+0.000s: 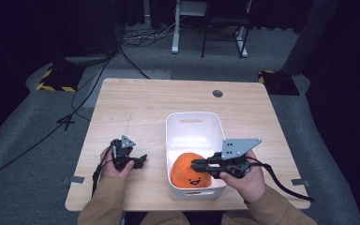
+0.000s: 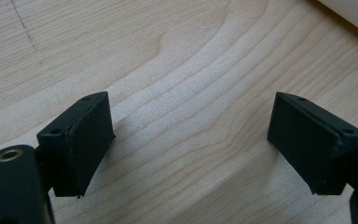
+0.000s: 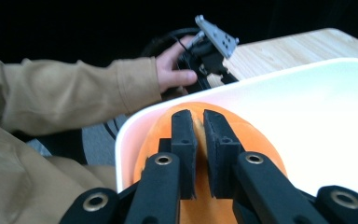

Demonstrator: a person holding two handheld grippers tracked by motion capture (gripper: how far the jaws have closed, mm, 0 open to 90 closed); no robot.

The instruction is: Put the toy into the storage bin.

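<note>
Orange toy (image 1: 191, 172) is lying at the near end of one white bin (image 1: 194, 123) on the table (image 1: 131, 101). Left gripper (image 1: 142, 159) is resting spread, holding nothing — right gripper (image 3: 199, 122) is pinching a thin fold of the toy, which may be slipping free.

Claw (image 3: 199, 140) pinching orange toy (image 3: 256, 140)

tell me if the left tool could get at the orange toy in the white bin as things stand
Probably not directly. The left tool rests open on the table outside the white bin, whose wall stands between it and the orange toy; the right tool is already pinching the toy.
</note>
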